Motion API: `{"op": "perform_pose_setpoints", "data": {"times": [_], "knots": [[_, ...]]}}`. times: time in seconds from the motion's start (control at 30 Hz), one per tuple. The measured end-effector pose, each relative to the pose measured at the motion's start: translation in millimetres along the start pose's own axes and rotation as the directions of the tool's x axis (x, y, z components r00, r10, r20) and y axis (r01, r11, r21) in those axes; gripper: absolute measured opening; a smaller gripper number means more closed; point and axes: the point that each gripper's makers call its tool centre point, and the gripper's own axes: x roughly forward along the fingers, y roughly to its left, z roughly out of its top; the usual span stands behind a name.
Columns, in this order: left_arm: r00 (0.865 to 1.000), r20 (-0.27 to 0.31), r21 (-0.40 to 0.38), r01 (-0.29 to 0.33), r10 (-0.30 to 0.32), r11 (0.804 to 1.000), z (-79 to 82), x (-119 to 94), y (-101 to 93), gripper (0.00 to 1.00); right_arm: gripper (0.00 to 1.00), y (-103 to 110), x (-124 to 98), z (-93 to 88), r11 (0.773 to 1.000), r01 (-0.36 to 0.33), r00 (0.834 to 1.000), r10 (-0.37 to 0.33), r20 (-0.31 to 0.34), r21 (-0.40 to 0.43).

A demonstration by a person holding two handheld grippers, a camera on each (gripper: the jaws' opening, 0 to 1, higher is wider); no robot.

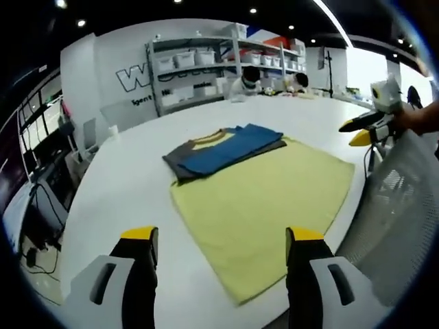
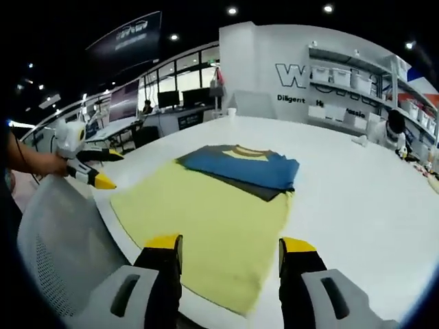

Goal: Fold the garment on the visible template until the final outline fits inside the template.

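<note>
Wall lettering (image 2: 300, 77) reads "W…" over "Diligent". Folded blue-grey T-shirt (image 1: 224, 151) overlaps yellow template (image 1: 264, 202). Left gripper (image 1: 221, 240) and right gripper (image 2: 230, 247): jaws wide, empty.

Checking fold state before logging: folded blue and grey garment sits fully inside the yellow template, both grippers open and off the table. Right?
Not fully inside. In the left gripper view the garment overhangs the yellow template's far edge onto the white table. Both grippers, left and right, are open, holding nothing.
</note>
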Motion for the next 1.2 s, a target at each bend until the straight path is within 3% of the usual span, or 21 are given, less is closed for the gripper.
{"op": "perform_pose_setpoints", "data": {"times": [0.23, 0.3, 0.37, 0.43, 0.73, 1.07, 1.2], "knots": [[1.0, -0.001, -0.036, 0.007, -0.007, 0.999, -0.5, 1.4, -1.3, 0.87, 0.56, 6.1, 14.3, 1.0, 0.999, 0.04, 0.999, -0.04, -0.014, 0.0], [1.0, -0.006, -0.032, 0.006, -0.006, 0.999, -2.1, 1.4, -1.5, 0.87, 0.54, -0.2, 11.0, -6.5, 0.997, 0.065, 0.996, -0.066, -0.059, -0.03], [1.0, -0.011, -0.043, 0.014, -0.014, 0.999, -3.1, 2.2, -3.9, 0.89, 0.55, -1.6, 9.2, -5.2, 0.998, 0.067, 0.997, -0.067, -0.029, -0.015], [1.0, -0.01, -0.038, 0.019, -0.019, 0.999, -2.7, 2.4, -5.3, 0.88, 0.58, -4.4, 9.2, -10.2, 0.997, 0.072, 0.996, -0.071, -0.046, 0.017], [1.0, -0.006, -0.06, 0.018, -0.019, 0.998, -3.0, 2.3, -5.0, 0.89, 0.62, -6.1, 9.6, -15.4, 0.996, 0.084, 0.994, -0.082, -0.067, 0.016], [1.0, 0.002, -0.071, 0.015, -0.015, 0.997, -2.5, 2.5, -3.4, 0.88, 0.63, -9.6, 8.7, -12.9, 0.994, 0.095, 0.995, -0.093, -0.042, 0.051], [1.0, -0.024, -0.069, 0.007, -0.008, 0.998, -7.2, 4.2, -1.3, 0.87, 0.62, -10.2, 10.0, -12.8, 0.991, 0.089, 0.995, -0.085, -0.042, 0.099]]}}
